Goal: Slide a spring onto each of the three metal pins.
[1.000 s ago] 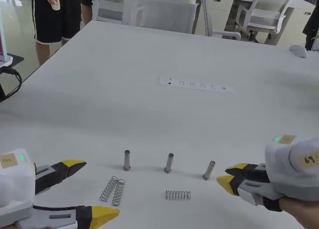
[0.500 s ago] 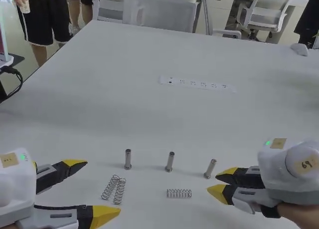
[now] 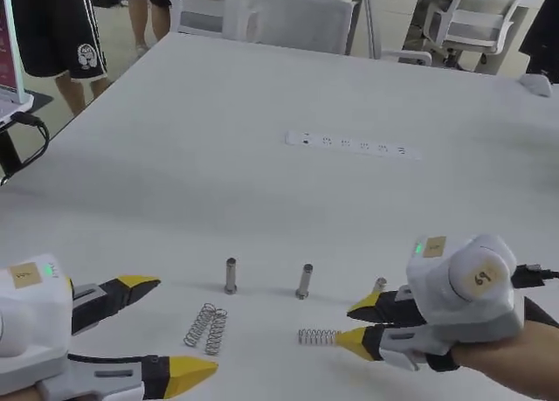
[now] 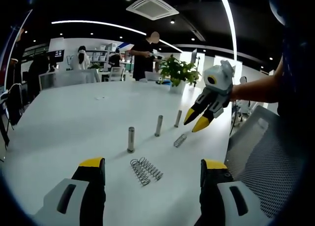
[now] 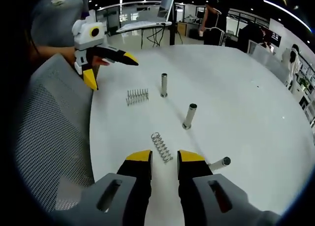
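Three short metal pins stand upright in a row on the white table: left pin point(image 3: 231, 275), middle pin point(image 3: 304, 281), right pin point(image 3: 378, 286), the last partly hidden behind my right gripper point(image 3: 356, 324). One single spring point(image 3: 316, 336) lies flat just in front of that gripper's open yellow tips; in the right gripper view the spring point(image 5: 161, 147) sits right ahead of the gap between the fingers. Two more springs point(image 3: 208, 325) lie side by side below the left pin. My left gripper point(image 3: 170, 327) rests open at the near left, empty, with the spring pair point(image 4: 145, 169) ahead of it.
A white power strip point(image 3: 354, 146) lies flat mid-table beyond the pins. Grey chairs point(image 3: 288, 21) stand at the far edge and a person point(image 3: 52, 34) stands at the far left corner. The near table edge runs just behind both grippers.
My right gripper has moved left along the table, from beside the right pin to the end of the single spring. The left gripper has stayed put.
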`<state>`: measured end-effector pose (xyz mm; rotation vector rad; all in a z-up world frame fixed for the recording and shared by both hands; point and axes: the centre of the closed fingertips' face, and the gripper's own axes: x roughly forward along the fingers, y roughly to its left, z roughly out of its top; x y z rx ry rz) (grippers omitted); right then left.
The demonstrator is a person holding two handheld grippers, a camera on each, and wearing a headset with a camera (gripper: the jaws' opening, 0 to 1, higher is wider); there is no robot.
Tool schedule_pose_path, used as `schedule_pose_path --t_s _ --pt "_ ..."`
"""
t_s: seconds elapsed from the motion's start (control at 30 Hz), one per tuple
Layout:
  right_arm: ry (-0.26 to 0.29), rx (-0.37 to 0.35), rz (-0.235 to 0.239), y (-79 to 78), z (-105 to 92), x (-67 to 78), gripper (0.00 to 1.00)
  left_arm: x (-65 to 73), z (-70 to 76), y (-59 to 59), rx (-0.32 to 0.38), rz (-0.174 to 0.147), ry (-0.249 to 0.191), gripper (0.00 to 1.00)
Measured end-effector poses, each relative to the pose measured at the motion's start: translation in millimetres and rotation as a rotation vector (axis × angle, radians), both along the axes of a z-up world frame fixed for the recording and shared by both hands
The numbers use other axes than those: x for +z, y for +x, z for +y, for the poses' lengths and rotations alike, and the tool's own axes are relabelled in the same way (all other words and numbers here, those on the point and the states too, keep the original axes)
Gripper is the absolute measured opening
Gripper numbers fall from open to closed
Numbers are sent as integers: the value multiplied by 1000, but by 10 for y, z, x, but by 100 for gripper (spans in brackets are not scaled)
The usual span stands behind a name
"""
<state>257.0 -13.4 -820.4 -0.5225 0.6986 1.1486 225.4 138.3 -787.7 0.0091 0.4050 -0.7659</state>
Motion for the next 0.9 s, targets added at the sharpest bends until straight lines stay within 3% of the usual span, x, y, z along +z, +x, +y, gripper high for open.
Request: schedule_pose_path --t_s 0.43,0.9 --pt "-79 61 33 28 50 -261 17 9 16 13 7 -3 -5 76" --pt "-118 90 36 15 45 -363 13 46 -8 19 -4 -15 -4 75"
